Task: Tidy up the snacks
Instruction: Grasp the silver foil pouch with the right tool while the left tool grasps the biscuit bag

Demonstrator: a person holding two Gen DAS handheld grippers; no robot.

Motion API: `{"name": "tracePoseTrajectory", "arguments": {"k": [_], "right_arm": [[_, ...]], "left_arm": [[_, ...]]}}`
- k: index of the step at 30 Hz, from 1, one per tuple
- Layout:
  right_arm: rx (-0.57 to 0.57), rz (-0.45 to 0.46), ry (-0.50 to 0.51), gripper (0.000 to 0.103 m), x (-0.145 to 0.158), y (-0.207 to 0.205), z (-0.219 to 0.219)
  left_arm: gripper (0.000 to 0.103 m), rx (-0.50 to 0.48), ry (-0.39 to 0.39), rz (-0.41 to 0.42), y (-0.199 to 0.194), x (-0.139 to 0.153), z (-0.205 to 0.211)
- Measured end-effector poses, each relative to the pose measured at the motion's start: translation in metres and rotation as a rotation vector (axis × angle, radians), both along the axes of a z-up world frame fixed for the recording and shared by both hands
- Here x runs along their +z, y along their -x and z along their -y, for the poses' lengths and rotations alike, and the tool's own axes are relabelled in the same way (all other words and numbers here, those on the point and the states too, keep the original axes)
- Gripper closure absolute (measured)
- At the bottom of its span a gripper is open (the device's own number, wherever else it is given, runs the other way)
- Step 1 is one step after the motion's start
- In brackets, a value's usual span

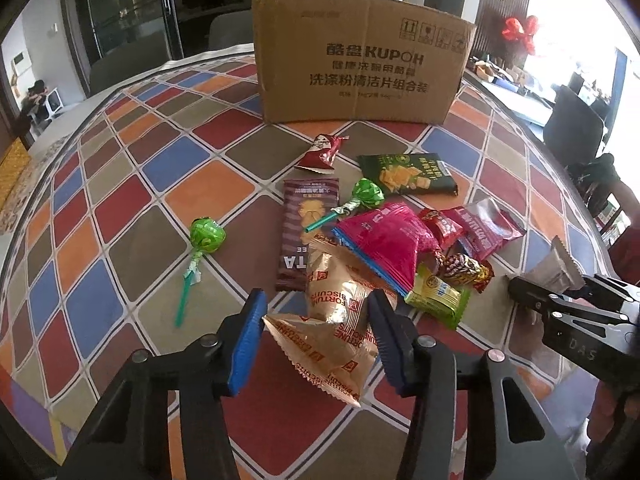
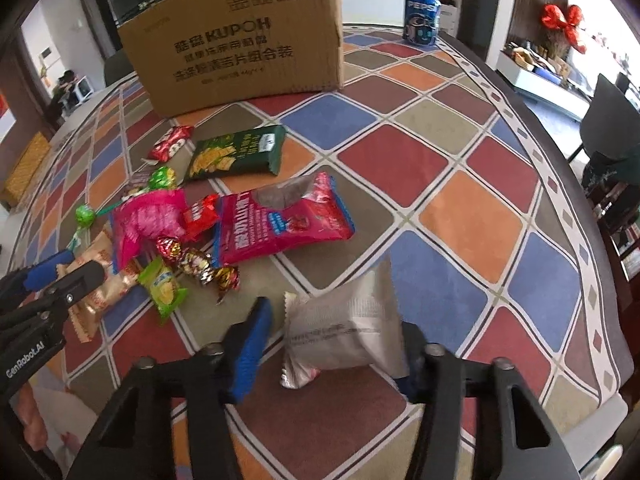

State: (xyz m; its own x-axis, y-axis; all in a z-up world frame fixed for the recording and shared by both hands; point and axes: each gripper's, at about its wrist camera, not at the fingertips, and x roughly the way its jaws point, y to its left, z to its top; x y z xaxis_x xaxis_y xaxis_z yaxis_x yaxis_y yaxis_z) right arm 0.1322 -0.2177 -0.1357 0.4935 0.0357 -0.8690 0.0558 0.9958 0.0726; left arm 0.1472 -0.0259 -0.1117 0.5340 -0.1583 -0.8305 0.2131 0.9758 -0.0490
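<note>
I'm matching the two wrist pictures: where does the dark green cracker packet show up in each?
Left wrist: dark green cracker packet lies right of centre, in front of the cardboard box.
Right wrist: same packet lies left of centre, below the box.
Shared landmark: the cardboard box.

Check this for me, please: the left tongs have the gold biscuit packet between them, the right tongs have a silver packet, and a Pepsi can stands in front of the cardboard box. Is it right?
Not quite. The Pepsi can stands behind and to the right of the cardboard box, as the right wrist view shows. The rest holds: the gold biscuit packet is between the left tongs, the silver packet between the right tongs.
</note>
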Motion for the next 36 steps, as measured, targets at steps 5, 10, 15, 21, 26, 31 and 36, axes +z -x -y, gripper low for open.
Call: {"name": "tracePoseTrajectory", "arguments": {"k": [5,10,15,21,26,31,36], "right_arm": [[0.030,0.003,-0.026,0.063,0.002,0.005,-0.004],[0.052,0.037,-0.037,0.063,0.010,0.012,-0.007],[0.081,0.085,-0.043,0.063,0.023,0.019,-0.011],[0.115,0.131,-0.062,0.063,0.035,0.026,-0.016],[0.131,0.146,-0.067,0.063,0.039,0.030,-0.018],[0.142,0.143,-0.079,0.063,0.038,0.031,-0.019],[0.146,0.123,-0.100,0.063,0.033,0.030,-0.019]], "left_arm": [[0.059,-0.012,0.023,0.002,0.007,0.004,0.002],[0.069,-0.017,0.040,0.031,0.017,0.014,0.001],[0.085,-0.028,0.061,0.053,0.025,0.021,-0.003],[0.096,-0.052,0.116,0.053,0.033,0.025,-0.004],[0.085,-0.068,0.151,0.004,0.034,0.017,-0.003],[0.049,-0.058,0.122,-0.010,0.031,0.013,0.001],[0.042,-0.085,0.074,-0.079,0.023,-0.006,0.011]]}}
